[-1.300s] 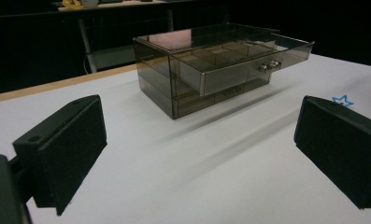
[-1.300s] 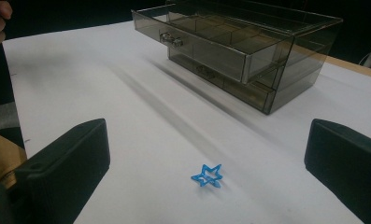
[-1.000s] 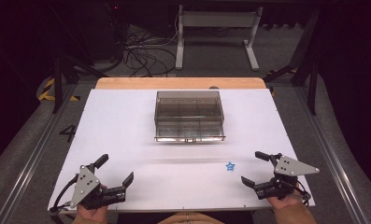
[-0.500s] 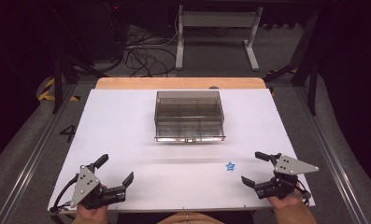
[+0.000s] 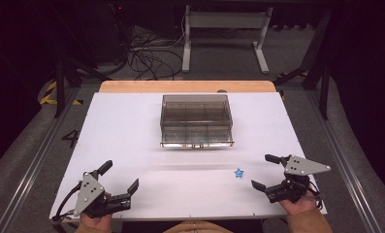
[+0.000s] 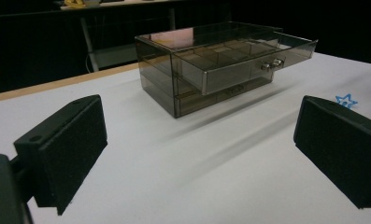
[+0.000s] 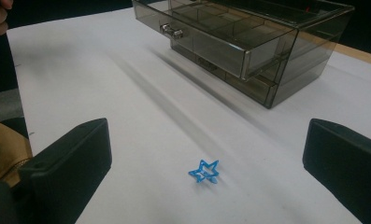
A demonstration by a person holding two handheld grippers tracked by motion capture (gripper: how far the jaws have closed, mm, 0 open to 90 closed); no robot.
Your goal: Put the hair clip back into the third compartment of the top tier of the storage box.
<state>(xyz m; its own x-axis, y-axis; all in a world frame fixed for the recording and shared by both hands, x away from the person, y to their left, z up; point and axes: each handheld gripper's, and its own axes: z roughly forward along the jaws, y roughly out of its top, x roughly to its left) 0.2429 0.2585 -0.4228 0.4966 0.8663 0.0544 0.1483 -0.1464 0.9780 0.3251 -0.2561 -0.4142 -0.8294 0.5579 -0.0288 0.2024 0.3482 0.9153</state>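
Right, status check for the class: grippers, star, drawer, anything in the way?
Left gripper open, holding nothing. Right gripper open, beside blue star. Top drawer of the box open. Path clear.

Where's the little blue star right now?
In the high view the blue star lies flat on the white table, just left of the open right gripper and nearer the person than the drawer box.

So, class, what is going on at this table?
A person holds a left gripper and a right gripper, both open and resting near the table's front edge. A small blue star lies just ahead of the right gripper, untouched. Farther back stands a clear drawer box with its top drawer pulled out.
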